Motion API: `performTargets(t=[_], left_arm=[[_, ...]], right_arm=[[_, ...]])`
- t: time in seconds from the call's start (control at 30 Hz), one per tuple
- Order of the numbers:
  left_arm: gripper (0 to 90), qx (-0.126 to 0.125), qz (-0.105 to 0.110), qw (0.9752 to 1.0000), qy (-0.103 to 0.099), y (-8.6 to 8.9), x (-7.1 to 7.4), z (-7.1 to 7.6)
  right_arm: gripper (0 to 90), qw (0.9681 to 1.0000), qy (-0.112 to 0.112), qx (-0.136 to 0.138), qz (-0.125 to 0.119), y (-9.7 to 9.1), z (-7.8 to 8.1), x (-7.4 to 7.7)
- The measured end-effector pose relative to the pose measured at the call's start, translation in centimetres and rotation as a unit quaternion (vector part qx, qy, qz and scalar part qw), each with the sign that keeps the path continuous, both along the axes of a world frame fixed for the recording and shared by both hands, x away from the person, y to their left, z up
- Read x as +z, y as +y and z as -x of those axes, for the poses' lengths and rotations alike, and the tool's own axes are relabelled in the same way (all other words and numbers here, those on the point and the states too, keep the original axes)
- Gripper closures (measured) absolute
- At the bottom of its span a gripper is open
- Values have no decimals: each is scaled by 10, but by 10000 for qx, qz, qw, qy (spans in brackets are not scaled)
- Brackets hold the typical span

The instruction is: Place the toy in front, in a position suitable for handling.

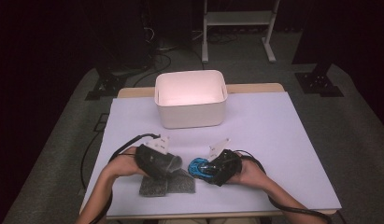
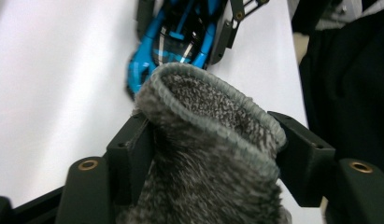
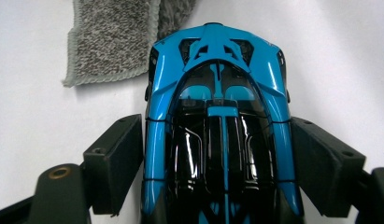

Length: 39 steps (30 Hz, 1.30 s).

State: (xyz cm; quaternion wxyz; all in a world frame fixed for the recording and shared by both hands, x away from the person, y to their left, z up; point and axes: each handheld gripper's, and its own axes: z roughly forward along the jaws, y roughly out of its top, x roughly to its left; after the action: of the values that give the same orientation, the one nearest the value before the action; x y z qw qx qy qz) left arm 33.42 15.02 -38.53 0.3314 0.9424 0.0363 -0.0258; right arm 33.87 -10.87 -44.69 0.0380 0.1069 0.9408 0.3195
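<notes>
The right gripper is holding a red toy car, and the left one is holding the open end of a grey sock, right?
Not quite: the car is blue and black, not red, as the right gripper view shows. The rest holds: the right gripper has it between its jaws, and the left gripper holds the open end of the grey sock.

Worktop (image 1: 283,140): bare white sheet across the right half and the far-left strip of the high view, passable.
White bin (image 1: 190,99): upper centre, walls block the far middle.
Grey sock (image 1: 167,184) and blue toy car (image 1: 199,167): lower centre, almost touching, no passage between.
Front edge: crossed by both forearms.
</notes>
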Motion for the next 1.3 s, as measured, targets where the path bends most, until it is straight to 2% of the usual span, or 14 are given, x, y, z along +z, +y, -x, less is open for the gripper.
performTargets(t=[0.1, 0.13, 0.23, 0.3, 0.4, 0.63, 0.7, 0.77, 0.83, 0.93, 1.03, 1.1, 1.2, 1.3], left_arm=[[371, -40, -175, 9998, 119, -15, -18, -1], [384, -99, -291, 9995, 113, -19, -23, -1], [460, -206, -433, 9986, 244, -26, -34, 1], [528, -239, -452, 9983, 295, -28, -38, 2], [599, -314, -434, 9978, 392, -30, -43, 6], [626, -395, -345, 9976, 460, -29, -48, 10], [644, -432, -371, 9971, 500, -28, -48, 11], [670, -455, -400, 9971, 452, -27, -47, 11], [700, -499, -446, 9962, 552, -23, -47, 11], [710, -424, -522, 9961, 565, -13, -45, 10], [713, -297, -678, 9957, 557, 3, -42, 10], [713, -122, -693, 9960, 545, 14, -41, 11], [715, 169, -718, 9961, 479, 35, -39, 9], [714, 409, -729, 9956, 423, 54, -37, 10]], right_arm=[[227, 10000, -46, -58, 47, 5, 0, 0], [246, 9999, -78, -101, 54, 6, 1, 0], [258, 9997, -208, -82, 39, 7, 3, 2], [260, 9999, -146, -79, -9, 5, 1, 1], [262, 9996, -186, -191, -102, 5, 1, 0], [266, 9978, -121, -517, -406, 8, -5, 1], [267, 9977, -75, -515, -438, 6, -9, 2], [266, 9977, -26, -525, -428, 4, -11, 2], [267, 9977, -54, -535, -408, -1, -11, 3], [267, 9979, -28, -512, -396, -10, -10, 5], [267, 9989, 71, -333, -336, -19, -7, 6], [267, 9994, 57, -236, -252, -24, -3, 6], [267, 9995, 108, -125, -264, -30, -1, 7], [267, 9996, 145, 123, -199, -34, 4, 8]])
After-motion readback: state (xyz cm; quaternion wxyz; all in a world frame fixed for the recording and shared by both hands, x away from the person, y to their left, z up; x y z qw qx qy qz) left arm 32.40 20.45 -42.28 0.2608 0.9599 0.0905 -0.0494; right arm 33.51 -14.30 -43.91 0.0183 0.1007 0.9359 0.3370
